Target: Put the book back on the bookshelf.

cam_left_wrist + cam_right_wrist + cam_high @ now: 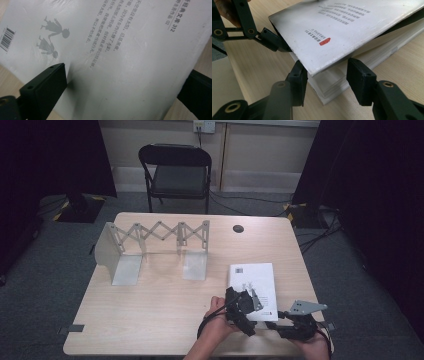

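Pale wood-grain table (150, 310); white paperback book (254, 282) lies flat near its front right corner. Left gripper (120, 92) spread wide across the glossy cover. Right gripper (325, 83) parted at the corner, cover lifted off the page block. Advise sliding one jaw under all pages before clamping; the slick cover may slip. Accordion metal book rack (150, 247) stands back left.

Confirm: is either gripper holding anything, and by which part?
The left gripper straddles the book across its near end, lifting the cover; a firm clamp cannot be told. The right gripper holds nothing, its jaws open at the book's corner.
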Demonstrator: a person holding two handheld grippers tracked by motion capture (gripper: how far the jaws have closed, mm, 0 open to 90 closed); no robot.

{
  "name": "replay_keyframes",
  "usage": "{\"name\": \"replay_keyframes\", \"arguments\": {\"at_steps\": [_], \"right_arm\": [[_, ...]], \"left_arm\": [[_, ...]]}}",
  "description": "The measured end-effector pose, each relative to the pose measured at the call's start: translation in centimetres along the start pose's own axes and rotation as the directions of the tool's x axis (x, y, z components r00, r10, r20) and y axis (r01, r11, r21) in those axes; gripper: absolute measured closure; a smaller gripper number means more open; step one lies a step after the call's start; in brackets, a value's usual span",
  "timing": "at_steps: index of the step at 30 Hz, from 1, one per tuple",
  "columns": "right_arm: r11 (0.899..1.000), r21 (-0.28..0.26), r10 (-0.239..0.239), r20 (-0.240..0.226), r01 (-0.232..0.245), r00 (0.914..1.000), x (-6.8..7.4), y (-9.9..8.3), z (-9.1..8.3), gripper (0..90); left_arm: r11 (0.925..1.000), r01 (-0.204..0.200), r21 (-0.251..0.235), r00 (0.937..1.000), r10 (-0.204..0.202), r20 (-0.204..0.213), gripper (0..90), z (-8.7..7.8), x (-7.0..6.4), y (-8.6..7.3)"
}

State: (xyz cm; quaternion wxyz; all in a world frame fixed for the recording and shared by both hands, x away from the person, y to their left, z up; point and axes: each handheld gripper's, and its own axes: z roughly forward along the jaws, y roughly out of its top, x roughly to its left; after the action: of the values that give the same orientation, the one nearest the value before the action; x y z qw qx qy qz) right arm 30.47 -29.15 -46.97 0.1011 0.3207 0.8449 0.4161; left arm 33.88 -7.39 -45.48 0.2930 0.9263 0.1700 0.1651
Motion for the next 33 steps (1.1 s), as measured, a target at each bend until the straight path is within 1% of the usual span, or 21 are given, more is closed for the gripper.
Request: {"name": "replay_keyframes", "arguments": {"at_steps": [1,2,3,5,6,10,12,14,15,19,20,21,22,25,27,28,29,30,31,32,33], "right_arm": [[1.0,0.0,0.002,-0.001,-0.002,1.0,0.0,0.0,0.0,51.6],[1.0,-0.005,0.007,-0.005,-0.007,1.0,-0.1,0.0,0.0,51.5],[1.0,-0.005,0.008,-0.006,-0.008,0.9999,-0.1,-0.1,0.1,50.2],[1.0,-0.003,0.01,-0.006,-0.01,0.9999,-0.1,-0.2,0.1,49.2],[1.0,0.016,0.004,-0.006,-0.004,1.0,-0.2,-0.4,0.5,46.8],[1.0,0.027,0.01,-0.017,-0.009,0.9998,-0.4,-0.5,0.8,47.8],[1.0,0.026,0.01,-0.004,-0.01,0.9999,-0.4,-0.4,0.8,51.2],[1.0,0.017,0.015,-0.006,-0.015,0.9999,-0.4,-0.3,0.6,51.2],[1.0,0.016,0.01,-0.002,-0.01,0.9999,-0.4,-0.2,0.6,51.3],[1.0,0.01,0.006,0.004,-0.006,1.0,-0.2,0.0,0.5,51.4],[1.0,0.012,0.003,0.007,-0.003,1.0,-0.1,0.2,0.4,51.4],[1.0,0.012,0.003,0.007,-0.003,1.0,-0.1,0.2,0.4,51.4],[1.0,0.015,0.001,0.006,-0.001,1.0,-0.1,0.3,0.4,51.4],[1.0,0.014,0.0,0.008,0.0,1.0,-0.1,0.4,0.4,51.4],[1.0,0.008,0.003,0.007,-0.003,1.0,0.0,0.5,0.3,51.4],[1.0,0.002,0.006,0.01,-0.006,0.9999,0.0,0.7,0.2,51.4],[1.0,0.002,0.006,0.01,-0.006,0.9999,0.0,0.7,0.2,51.4],[1.0,-0.004,0.007,0.01,-0.007,0.9999,0.1,0.9,0.2,51.4],[1.0,-0.002,0.005,0.012,-0.005,0.9999,0.1,0.9,0.1,51.4],[1.0,0.0,0.009,0.011,-0.009,0.9999,0.1,1.0,0.1,51.4],[1.0,0.0,0.009,0.011,-0.009,0.9999,0.1,1.0,0.1,51.4]], "left_arm": [[0.9999,0.006,-0.014,1.0,-0.006,0.0,5.3,-0.1,-0.2,0.0],[0.9999,-0.017,-0.003,0.9999,0.017,0.0,7.9,-0.3,-0.2,0.0],[0.9999,-0.007,-0.013,1.0,0.007,0.002,13.4,-0.4,-0.3,0.0],[0.9998,-0.009,-0.019,0.9999,0.009,0.014,19.1,-0.7,-0.2,0.0],[0.9995,0.008,-0.032,0.9995,-0.007,0.032,21.8,-1.0,-0.1,-0.1],[0.9998,0.002,-0.022,0.9996,-0.002,0.027,22.6,-1.0,0.0,-0.2],[0.9997,0.001,-0.024,0.9996,0.0,0.028,22.4,-0.9,0.0,-0.2],[0.9997,-0.002,-0.022,0.9996,0.003,0.028,22.3,-1.0,0.0,-0.2],[0.9996,0.005,-0.028,0.9996,-0.004,0.029,22.2,-1.0,0.0,-0.3],[0.9992,0.011,-0.039,0.9989,-0.009,0.046,20.7,-1.1,0.2,-0.4],[0.9989,0.025,-0.04,0.9984,-0.023,0.052,15.8,-1.0,0.2,-0.4],[0.9993,0.017,-0.033,0.9987,-0.015,0.05,15.8,-0.9,0.3,-0.4],[0.9996,0.006,-0.028,0.9992,-0.005,0.039,14.9,-0.8,0.3,-0.3],[0.9994,0.008,-0.034,0.9993,-0.007,0.036,13.5,-0.7,0.4,-0.2],[0.9992,-0.007,-0.041,0.9997,0.007,0.022,12.2,-0.5,0.2,-0.1],[0.9993,-0.013,-0.036,0.9997,0.013,0.022,6.7,-0.4,0.1,-0.1],[0.9992,-0.007,-0.04,0.9998,0.008,0.02,6.7,-0.2,-0.1,0.0],[0.9992,-0.034,-0.021,0.9994,0.034,0.009,1.8,-0.1,-0.4,0.1],[0.9991,-0.033,-0.027,0.9994,0.033,-0.009,0.1,0.1,-0.6,0.1],[0.9985,-0.053,-0.013,0.9984,0.053,-0.023,0.0,0.2,-0.7,0.1],[0.9985,-0.053,-0.013,0.9984,0.053,-0.023,0.0,0.2,-0.7,0.1]]}}
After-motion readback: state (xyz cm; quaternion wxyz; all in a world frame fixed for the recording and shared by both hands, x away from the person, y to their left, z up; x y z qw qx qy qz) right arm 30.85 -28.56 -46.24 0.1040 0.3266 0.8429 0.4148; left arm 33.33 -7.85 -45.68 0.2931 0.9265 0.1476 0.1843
